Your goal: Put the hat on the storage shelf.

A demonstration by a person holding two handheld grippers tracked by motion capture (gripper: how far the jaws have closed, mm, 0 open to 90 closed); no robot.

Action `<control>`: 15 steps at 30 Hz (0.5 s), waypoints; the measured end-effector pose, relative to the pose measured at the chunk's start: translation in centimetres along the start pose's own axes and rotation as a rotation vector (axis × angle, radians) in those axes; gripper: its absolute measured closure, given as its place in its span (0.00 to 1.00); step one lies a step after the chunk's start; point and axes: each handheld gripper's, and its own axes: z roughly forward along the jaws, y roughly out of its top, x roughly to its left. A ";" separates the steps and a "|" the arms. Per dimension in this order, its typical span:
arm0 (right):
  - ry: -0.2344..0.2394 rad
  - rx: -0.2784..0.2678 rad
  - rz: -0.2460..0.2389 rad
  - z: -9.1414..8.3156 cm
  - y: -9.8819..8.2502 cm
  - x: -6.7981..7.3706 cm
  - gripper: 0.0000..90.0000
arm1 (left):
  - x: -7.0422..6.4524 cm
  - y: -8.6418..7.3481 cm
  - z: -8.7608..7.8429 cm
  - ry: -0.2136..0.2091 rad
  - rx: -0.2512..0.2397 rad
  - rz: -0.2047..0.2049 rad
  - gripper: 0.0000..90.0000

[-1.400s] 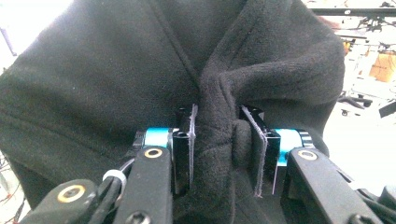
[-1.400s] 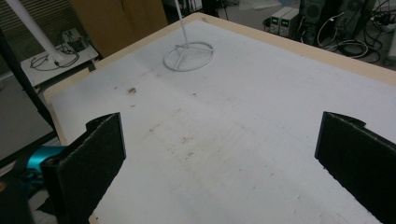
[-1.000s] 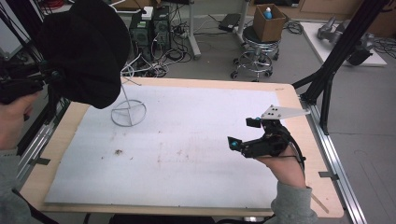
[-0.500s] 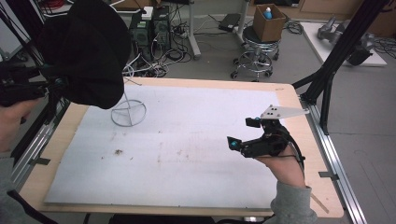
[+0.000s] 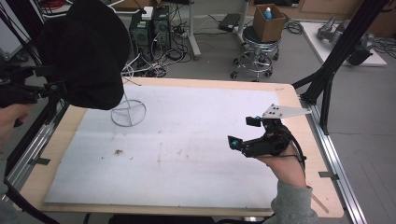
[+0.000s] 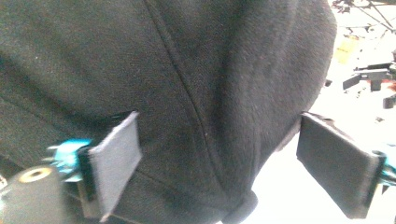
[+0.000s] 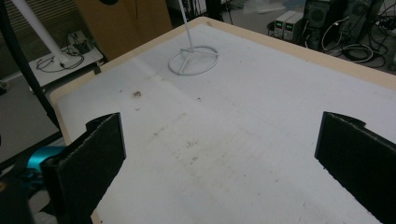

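L gripper (image 5: 49, 86) sits at the far left edge of the table (image 5: 299, 196), held in the person's left hand (image 5: 11, 119). Its jaws have just been opening and now stand wide. In the left gripper view the pads (image 6: 116, 161) sit either side of the black hat (image 6: 187, 84), w/ the cloth between them; the right-hand pad stands clear of the fabric, light showing past it, and the other lies close against the cloth, contact hard to tell. No grip on it.

The black hat (image 5: 86, 51) hangs high up on top of a white wire stand (image 5: 127, 111), over the table's far left corner. The stand's thin pole rises from a round ring base on the white mat (image 5: 187, 154), just under the hat's lower edge.

R gripper (image 5: 243, 133) hovers over the mat's right side, well apart from hat & stand, held in the right hand (image 5: 285, 165), grey plate on top. Jaws wide, nothing between them; right gripper view looks across the bare mat (image 7: 233, 140) toward the stand's ring base (image 7: 193, 59).

Small brown specks on the mat near the middle-left.
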 end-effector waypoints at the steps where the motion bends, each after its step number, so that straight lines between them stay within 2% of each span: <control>1: -0.001 0.004 0.002 0.0 0.0 0.0 0.01 | 0.0 0.0 -0.1 0.007 0.000 0.003 0.13; 7: -0.010 0.007 0.001 0.1 0.0 -0.1 0.01 | -0.3 -0.3 -0.9 0.035 -0.017 0.019 0.12; 11: -0.012 0.005 0.009 0.1 0.0 0.1 0.01 | -0.7 -0.7 -1.6 0.040 -0.049 0.018 0.12; 15: -0.013 0.008 -0.001 0.2 0.0 0.1 0.01 | -1.1 -1.3 -2.2 0.046 -0.056 0.022 0.12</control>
